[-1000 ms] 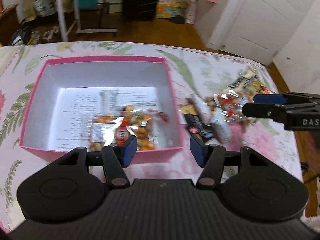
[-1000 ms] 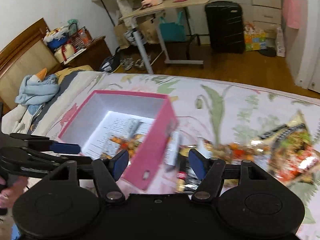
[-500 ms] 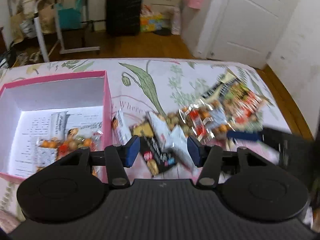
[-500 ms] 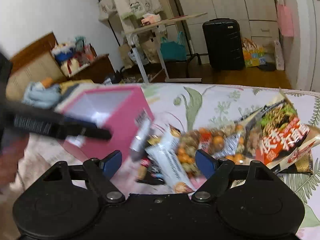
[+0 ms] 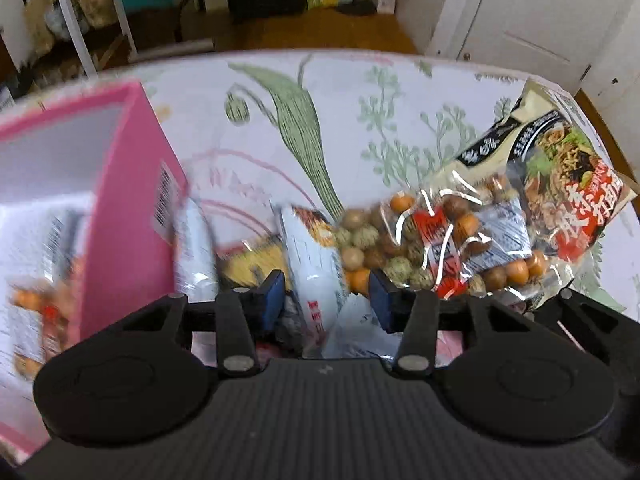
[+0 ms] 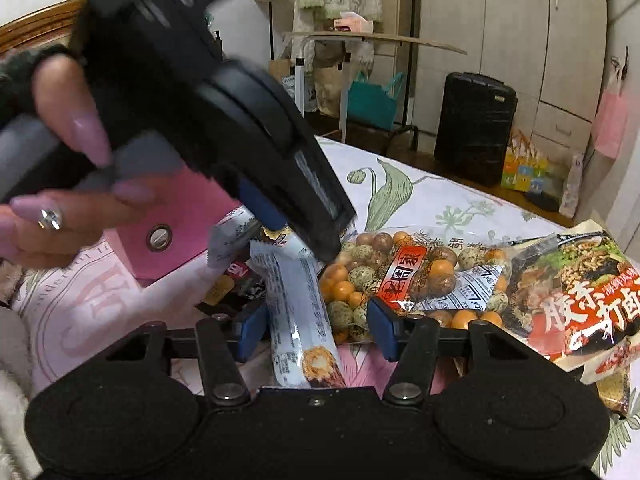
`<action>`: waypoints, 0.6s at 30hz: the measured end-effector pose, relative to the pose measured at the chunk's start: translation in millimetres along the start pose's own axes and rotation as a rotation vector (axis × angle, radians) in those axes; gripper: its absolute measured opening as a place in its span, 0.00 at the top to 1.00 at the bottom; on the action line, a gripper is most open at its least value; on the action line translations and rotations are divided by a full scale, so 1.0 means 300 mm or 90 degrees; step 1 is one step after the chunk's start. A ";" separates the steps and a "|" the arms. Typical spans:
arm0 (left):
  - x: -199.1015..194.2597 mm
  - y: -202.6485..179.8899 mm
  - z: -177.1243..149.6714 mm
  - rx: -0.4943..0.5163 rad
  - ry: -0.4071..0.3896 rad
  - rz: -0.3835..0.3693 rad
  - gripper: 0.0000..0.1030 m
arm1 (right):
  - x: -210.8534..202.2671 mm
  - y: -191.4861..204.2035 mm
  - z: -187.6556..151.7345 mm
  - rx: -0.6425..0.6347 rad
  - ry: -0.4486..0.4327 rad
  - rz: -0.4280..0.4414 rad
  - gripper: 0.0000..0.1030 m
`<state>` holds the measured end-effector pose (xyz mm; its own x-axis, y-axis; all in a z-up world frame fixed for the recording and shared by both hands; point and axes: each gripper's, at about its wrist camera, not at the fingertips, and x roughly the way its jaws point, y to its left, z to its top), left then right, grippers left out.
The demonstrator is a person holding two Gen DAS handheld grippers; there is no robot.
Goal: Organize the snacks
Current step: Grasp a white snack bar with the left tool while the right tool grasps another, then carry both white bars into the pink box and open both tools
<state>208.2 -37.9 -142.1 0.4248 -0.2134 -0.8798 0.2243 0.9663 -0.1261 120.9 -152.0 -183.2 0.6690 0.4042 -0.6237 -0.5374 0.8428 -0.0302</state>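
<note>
Flanking one snack bar: two grippers

- One pink box, at the left edge of the bedspread; one snack bag lies inside it.
- One clear bag of round nuts, mid-pile.
- Two pale bars: one in front of the nut bag, one against the box wall.
- One noodle packet, toward the right edge.
- One black packet and one yellow packet, both half buried; whether more lie under the pile cannot be told.
- Two grippers: the left and the right.
- One hand, wearing one ring.
</note>
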 end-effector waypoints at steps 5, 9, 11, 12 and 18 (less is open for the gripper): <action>0.009 0.029 -0.008 -0.031 -0.005 -0.015 0.58 | 0.000 0.085 -0.005 -0.082 0.025 -0.022 0.48; 0.014 0.030 -0.009 -0.004 -0.002 0.013 0.74 | 0.009 0.101 -0.002 -0.063 0.082 -0.039 0.54; 0.018 0.031 -0.011 -0.002 -0.006 0.010 0.75 | 0.020 0.078 -0.001 -0.021 0.105 -0.039 0.68; 0.015 0.030 -0.012 0.000 -0.007 0.010 0.76 | 0.019 0.060 0.002 0.004 0.104 -0.034 0.70; -0.034 0.021 -0.024 0.012 -0.012 -0.002 0.77 | -0.039 -0.026 0.024 0.162 0.114 0.004 0.72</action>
<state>198.9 -28.7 -137.4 0.4405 -0.2197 -0.8704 0.2427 0.9626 -0.1202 120.9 -160.7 -170.1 0.5528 0.3598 -0.7516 -0.3808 0.9114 0.1561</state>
